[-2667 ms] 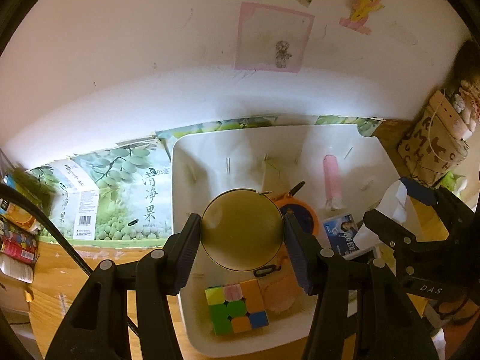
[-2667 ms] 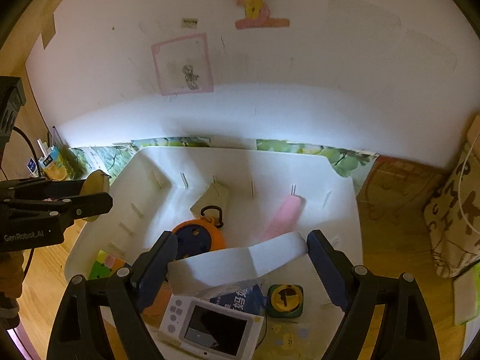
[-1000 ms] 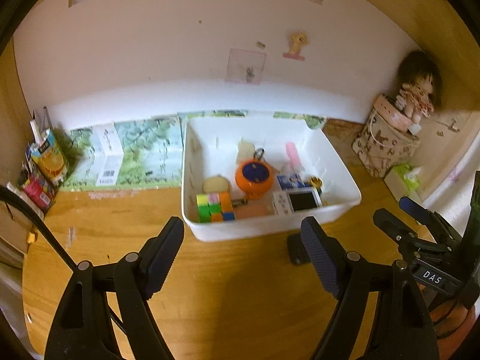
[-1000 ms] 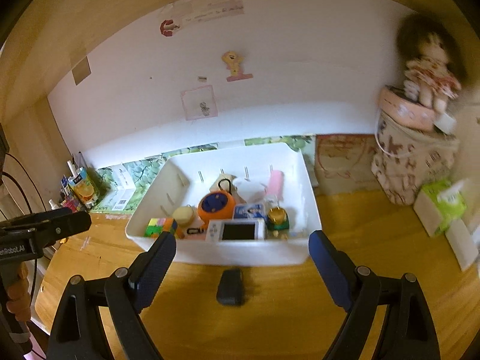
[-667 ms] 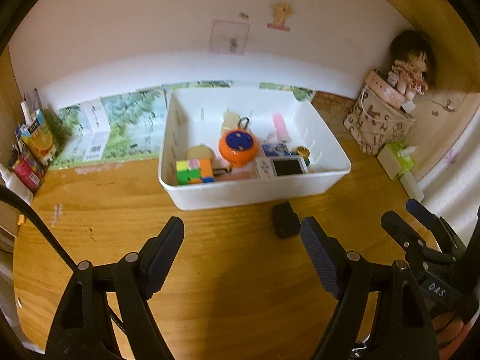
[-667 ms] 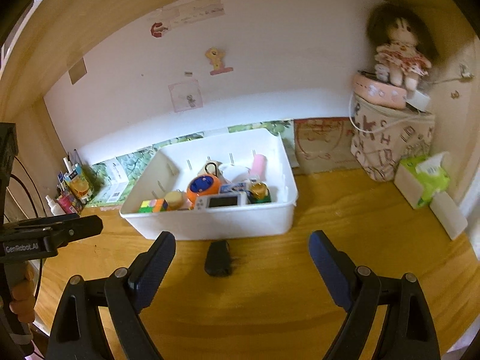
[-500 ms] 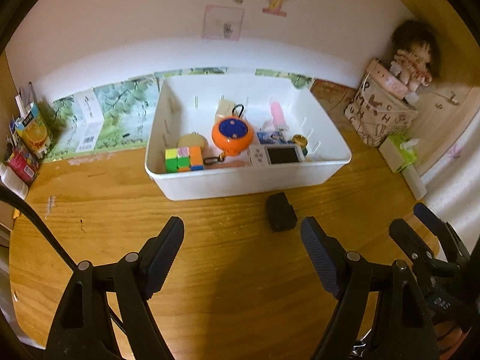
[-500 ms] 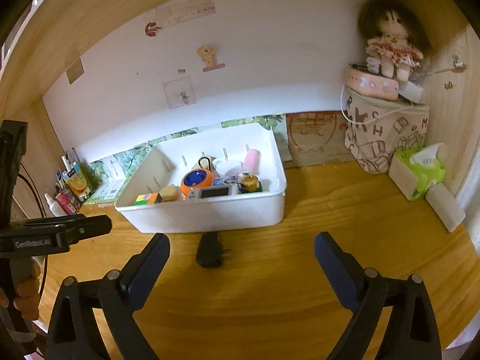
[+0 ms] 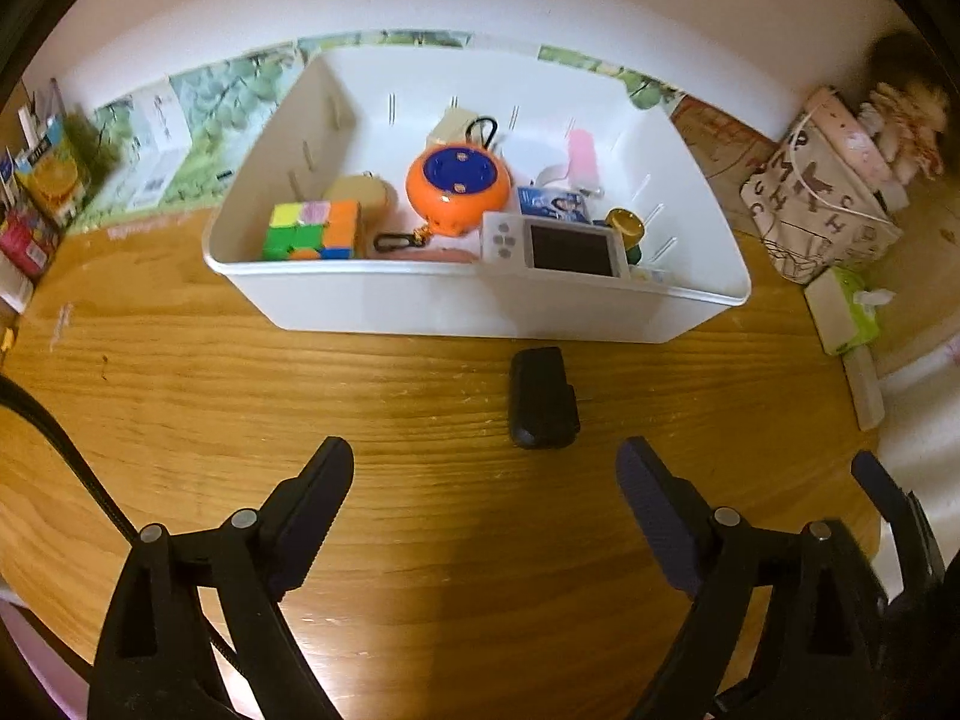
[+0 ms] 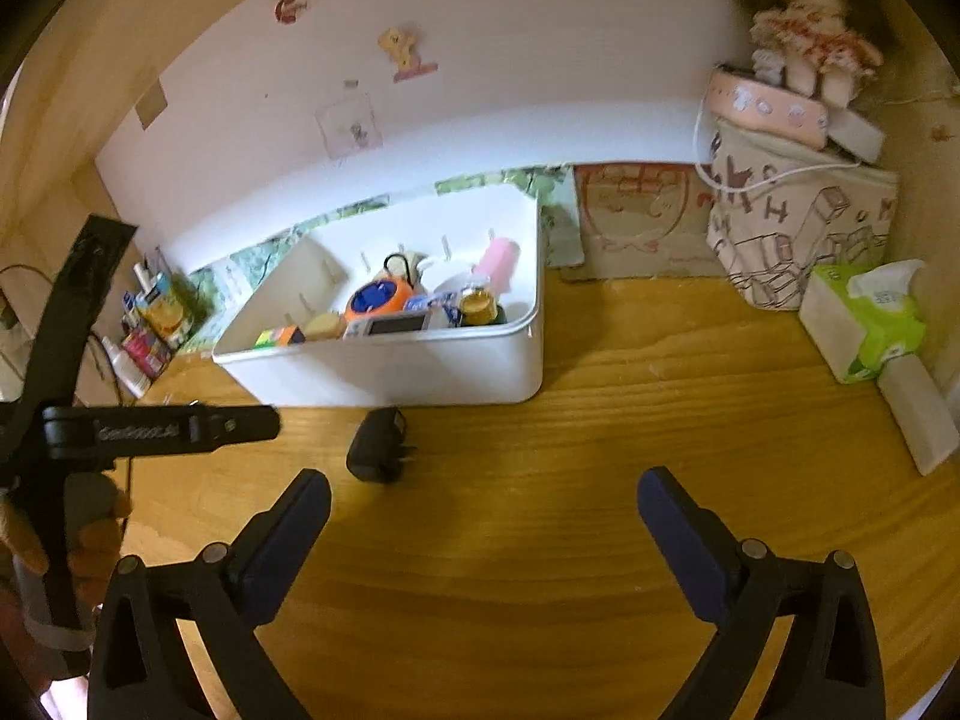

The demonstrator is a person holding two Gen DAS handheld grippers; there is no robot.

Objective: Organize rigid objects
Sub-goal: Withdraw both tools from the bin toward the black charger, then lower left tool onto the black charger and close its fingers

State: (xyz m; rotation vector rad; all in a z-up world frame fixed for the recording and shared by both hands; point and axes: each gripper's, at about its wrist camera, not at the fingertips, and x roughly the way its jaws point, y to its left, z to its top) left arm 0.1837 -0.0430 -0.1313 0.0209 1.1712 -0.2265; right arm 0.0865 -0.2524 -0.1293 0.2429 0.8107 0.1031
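Note:
A white bin point(image 9: 456, 306) point(image 10: 396, 369) stands on the wooden table. It holds a colour cube point(image 9: 312, 231), a round gold tin point(image 9: 363, 195), an orange round gadget point(image 9: 459, 186), a white handheld device with a screen point(image 9: 558, 246), a pink tube point(image 9: 582, 153) and other small items. A black plug adapter point(image 9: 543, 399) point(image 10: 378, 447) lies on the table in front of the bin. My left gripper point(image 9: 483, 474) is open and empty, just short of the adapter. My right gripper point(image 10: 483, 501) is open and empty, with the adapter ahead to its left.
A printed fabric bag point(image 10: 792, 222) with a doll point(image 10: 810, 42) on top stands at the right. A green tissue pack point(image 10: 870, 318) lies beside it. Cartons and small bottles point(image 9: 42, 204) stand at the far left. A green printed box point(image 9: 180, 132) lies behind the bin.
Both grippers let go of the tin and the white item in the bin, then pulled back over the table. The left gripper has since moved closer to the black adapter.

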